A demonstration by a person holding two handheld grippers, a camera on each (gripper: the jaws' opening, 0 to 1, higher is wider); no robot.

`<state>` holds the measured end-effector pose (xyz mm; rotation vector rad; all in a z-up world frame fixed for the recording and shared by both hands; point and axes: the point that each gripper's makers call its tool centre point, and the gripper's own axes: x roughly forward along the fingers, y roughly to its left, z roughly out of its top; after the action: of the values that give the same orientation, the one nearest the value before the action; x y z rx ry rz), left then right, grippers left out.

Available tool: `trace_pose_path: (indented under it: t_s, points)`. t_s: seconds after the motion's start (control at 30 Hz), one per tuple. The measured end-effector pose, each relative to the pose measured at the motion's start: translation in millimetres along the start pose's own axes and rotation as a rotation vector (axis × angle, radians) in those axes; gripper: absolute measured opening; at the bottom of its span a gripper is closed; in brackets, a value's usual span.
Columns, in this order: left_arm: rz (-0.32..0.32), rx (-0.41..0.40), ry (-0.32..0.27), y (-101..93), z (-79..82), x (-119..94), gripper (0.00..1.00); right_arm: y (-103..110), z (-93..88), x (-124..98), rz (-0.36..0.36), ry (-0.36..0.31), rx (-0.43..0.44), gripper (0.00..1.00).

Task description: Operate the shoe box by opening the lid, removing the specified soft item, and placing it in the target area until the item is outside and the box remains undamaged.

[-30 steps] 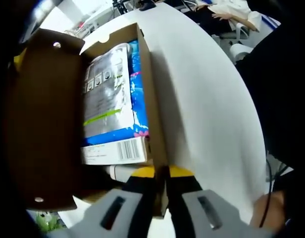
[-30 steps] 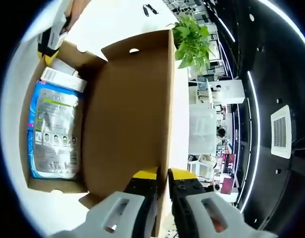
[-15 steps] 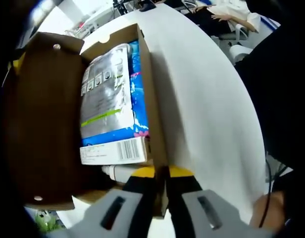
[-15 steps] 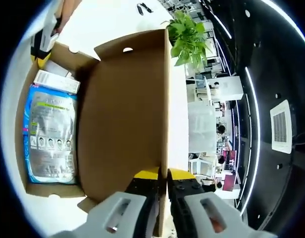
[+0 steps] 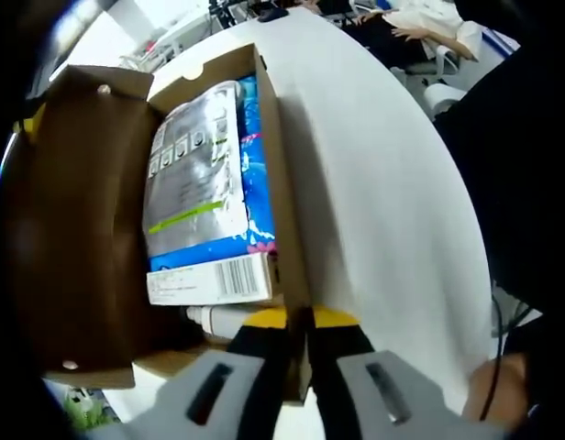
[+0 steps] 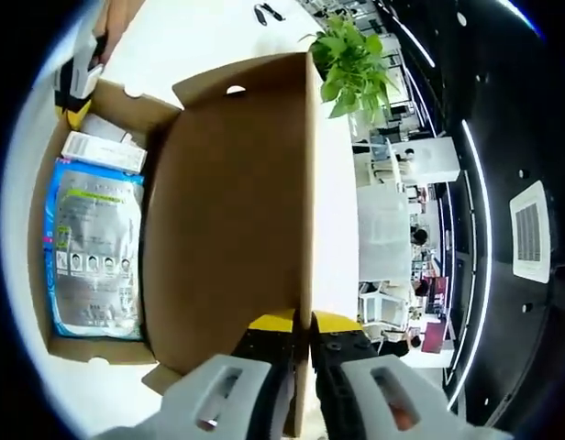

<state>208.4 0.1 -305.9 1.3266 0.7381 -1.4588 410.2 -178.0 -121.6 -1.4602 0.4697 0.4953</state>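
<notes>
Swinging a little further back since a second ago, the lid (image 6: 232, 220) is standing wide, pinched at its edge by the right tool (image 6: 302, 332). Ahead of the left tool (image 5: 298, 323), clamped on the box wall (image 5: 284, 220), the soft pack (image 5: 204, 179) is lying inside the shoe box on the bench (image 5: 383, 202). Opening is nearly finishing; next, one tool is needing to free itself for the pack. Something white beneath the pack is staying unclear.

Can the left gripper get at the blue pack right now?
Probably not yet. The left gripper is shut on the box wall, and the right gripper is shut on the lid. The pack itself lies uncovered; the left must let go first.
</notes>
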Motion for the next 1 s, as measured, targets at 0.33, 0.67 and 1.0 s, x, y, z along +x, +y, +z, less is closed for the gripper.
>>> trace_pose_path:
  t_s: [0.33, 0.67, 1.0]
  points:
    - [-0.009, 0.001, 0.006, 0.3, -1.0, 2.1, 0.06, 0.7, -0.6, 10.7, 0.063, -0.005, -0.006, 0.03]
    - [-0.022, -0.005, 0.005, -0.2, -1.6, 3.8, 0.05, 3.3, -1.2, 18.9, 0.118, 0.014, 0.017, 0.03]
    - [-0.021, -0.008, 0.008, 0.2, -2.4, 3.2, 0.05, 2.3, -4.8, 30.1, 0.123, 0.033, 0.042, 0.04]
